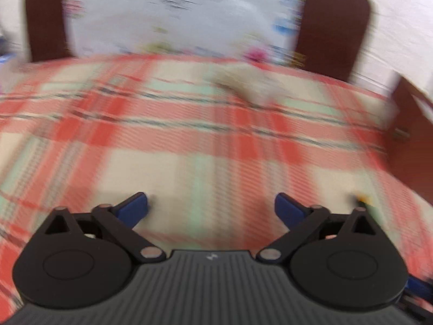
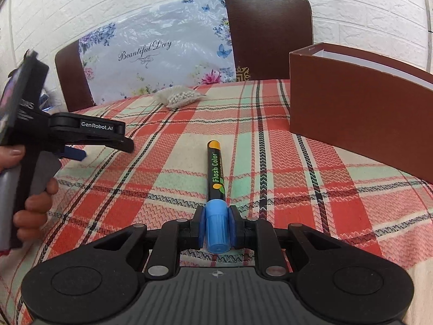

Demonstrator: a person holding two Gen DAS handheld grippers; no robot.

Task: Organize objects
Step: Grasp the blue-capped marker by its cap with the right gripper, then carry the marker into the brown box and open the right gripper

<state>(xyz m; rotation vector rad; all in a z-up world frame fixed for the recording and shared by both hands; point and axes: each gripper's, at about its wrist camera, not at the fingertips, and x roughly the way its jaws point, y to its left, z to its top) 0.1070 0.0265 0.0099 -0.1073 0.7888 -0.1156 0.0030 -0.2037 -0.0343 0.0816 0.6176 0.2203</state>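
My right gripper (image 2: 216, 223) is shut on the blue cap of a black "Flash Color" marker (image 2: 216, 173), which points forward over the plaid tablecloth (image 2: 270, 189). A brown open box (image 2: 351, 113) stands at the right. My left gripper (image 1: 211, 208) is open and empty above the tablecloth (image 1: 189, 135); its view is blurred. The left gripper also shows in the right wrist view (image 2: 78, 151), held in a hand at the left. A small bag of white beads (image 2: 178, 96) lies at the table's far edge, and shows as a blur in the left wrist view (image 1: 249, 86).
Two dark brown chair backs (image 2: 268, 35) stand behind the table, one draped with a floral "Beautiful Day" plastic sheet (image 2: 157, 51). A white brick wall (image 2: 365, 13) is behind them.
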